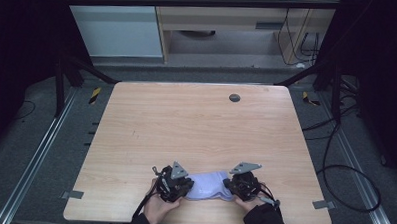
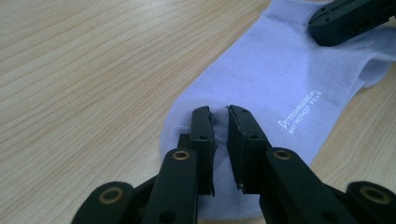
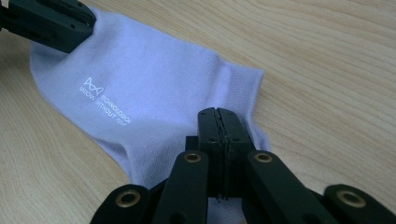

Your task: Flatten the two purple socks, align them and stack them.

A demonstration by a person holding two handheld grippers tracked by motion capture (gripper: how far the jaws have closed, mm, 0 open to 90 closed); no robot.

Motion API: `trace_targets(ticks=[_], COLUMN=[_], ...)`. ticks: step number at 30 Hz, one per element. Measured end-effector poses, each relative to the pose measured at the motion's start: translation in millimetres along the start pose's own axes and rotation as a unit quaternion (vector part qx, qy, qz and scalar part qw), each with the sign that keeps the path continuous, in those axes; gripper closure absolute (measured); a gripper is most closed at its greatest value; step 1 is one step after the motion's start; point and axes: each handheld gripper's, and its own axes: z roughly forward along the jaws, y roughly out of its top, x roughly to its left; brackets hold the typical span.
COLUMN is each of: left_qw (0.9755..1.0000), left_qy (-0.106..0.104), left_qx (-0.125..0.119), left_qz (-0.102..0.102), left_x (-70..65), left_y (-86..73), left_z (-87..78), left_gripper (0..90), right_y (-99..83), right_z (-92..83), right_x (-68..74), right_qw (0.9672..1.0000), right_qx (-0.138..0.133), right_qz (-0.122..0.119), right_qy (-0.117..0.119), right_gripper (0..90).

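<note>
Sock (image 1: pixel 208 186) was pinned flat on table (image 1: pixel 196 127), heel end clamped in shut right gripper (image 3: pixel 219 114). Left gripper (image 2: pixel 219 112) was held slightly parted over the toe, nothing gripped. A pinch of the toe was judged necessary next.

sock (image 2: pixel 261 84): pale lilac-blue, plain knit, ribbed band at the cuff; small white logo and white lettering printed on it
left claw (image 2: pixel 220 116): black jaws, brass-coloured rivets
right claw (image 3: pixel 219 116): black jaws, brass-coloured rivets
plates on top of the claws (image 1: pixel 245 167): grey
surface (image 1: pixel 196 122): light wood, fine straight grain, one dark round spot near the far edge
floor (image 1: pixel 30 151): dark grey
tape marks on the floor (image 1: pixel 94 95): yellow and black stripes
sleeves (image 1: pixel 265 222): black
</note>
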Motion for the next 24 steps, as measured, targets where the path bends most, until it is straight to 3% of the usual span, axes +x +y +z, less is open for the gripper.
trace_targets(ticks=[3,7,10,13,19,24], left_qw=[0.9999,0.9991,0.9977,0.9958,0.9925,0.9903], left_qy=[-0.004,0.002,0.016,0.037,0.062,0.085], left_qx=[-0.010,-0.041,-0.065,-0.079,-0.093,-0.085], left_qz=[-0.002,-0.008,-0.014,-0.026,-0.050,-0.068], left_x=[2.1,10.4,23.0,38.5,69.5,94.9], left_y=[1.8,7.1,8.6,7.2,-1.1,-13.2], left_z=[-5.4,-21.1,-31.9,-39.1,-48.8,-53.4], left_gripper=[76.3,71.7,65.1,57.4,44.2,38.1], right_y=[0.9,4.2,5.0,2.5,-5.1,-11.5], right_z=[-2.7,-14.1,-23.2,-29.0,-32.0,-36.6], right_x=[0.4,-3.8,-13.8,-27.6,-55.1,-71.8], right_qw=[1.0000,0.9990,0.9962,0.9910,0.9837,0.9803], right_qx=[-0.006,-0.043,-0.082,-0.113,-0.124,-0.121], right_qz=[0.002,0.007,0.022,0.040,0.076,0.100], right_qy=[0.005,0.006,-0.020,-0.060,-0.105,-0.120], right_gripper=[87.5,83.0,71.0,56.5,37.5,28.9])
